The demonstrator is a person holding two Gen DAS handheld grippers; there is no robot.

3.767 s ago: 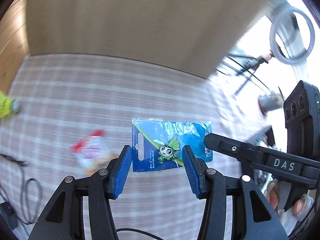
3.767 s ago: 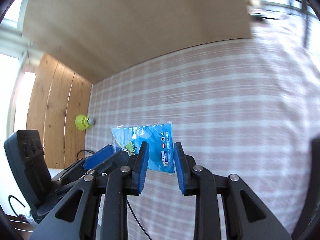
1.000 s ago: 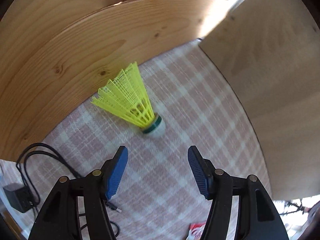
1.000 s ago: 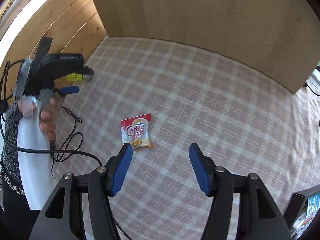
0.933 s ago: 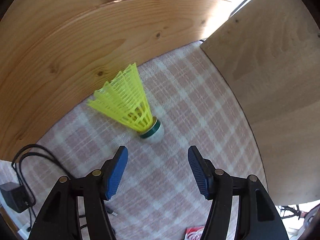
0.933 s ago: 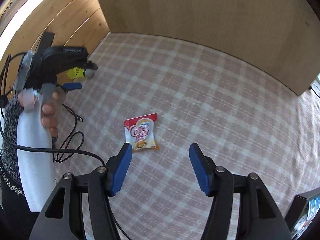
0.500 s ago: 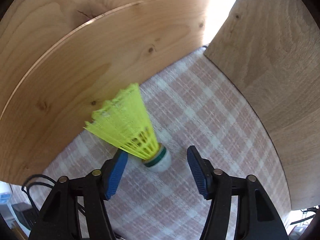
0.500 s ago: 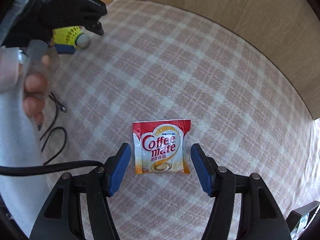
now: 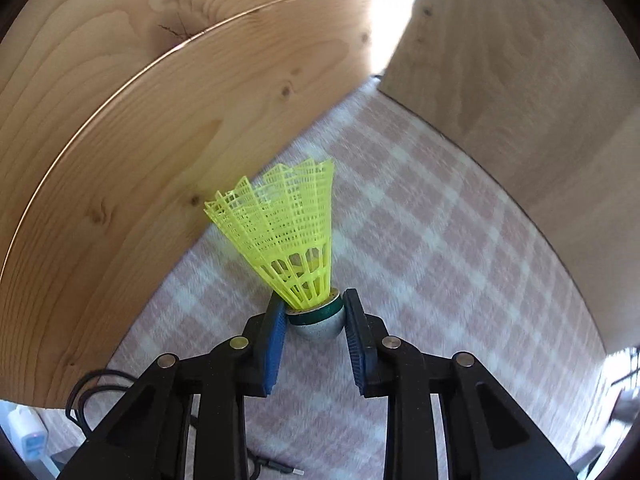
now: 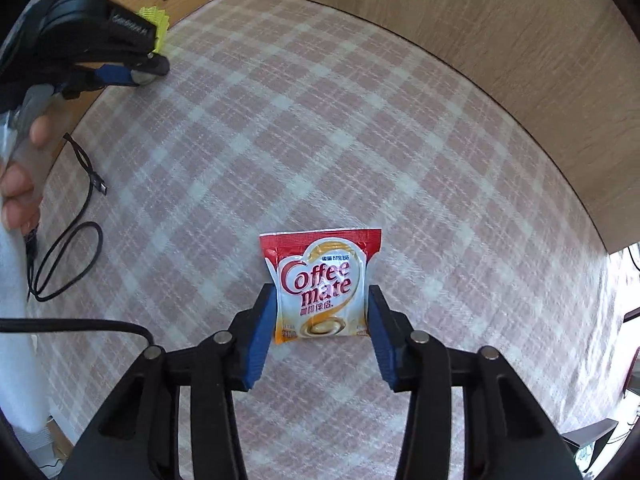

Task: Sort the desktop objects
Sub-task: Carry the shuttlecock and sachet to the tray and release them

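A yellow plastic shuttlecock [image 9: 280,224] lies on the pink checked cloth [image 9: 420,240] against a wooden board, its skirt pointing away from me. My left gripper [image 9: 314,308] is closing, and its blue pads touch both sides of the white cork base. In the right wrist view the same gripper [image 10: 136,74] and shuttlecock [image 10: 154,24] show at the far left. A red and white Coffee mate sachet [image 10: 320,276] lies flat in the middle of the cloth. My right gripper [image 10: 322,300] is closing too, its pads pressing the sachet's two side edges, which have narrowed.
Pale wooden boards [image 9: 120,120] wall the cloth at the left and back [image 10: 480,20]. A black cable [image 10: 68,256] loops near the left edge, beside a person's hand [image 10: 20,184] on the left gripper. A white charger [image 9: 28,436] sits at the lower left.
Both grippers came down and narrowed. The left went from open behind the shuttlecock to touching its cork. The right moved over the sachet and closed onto its sides.
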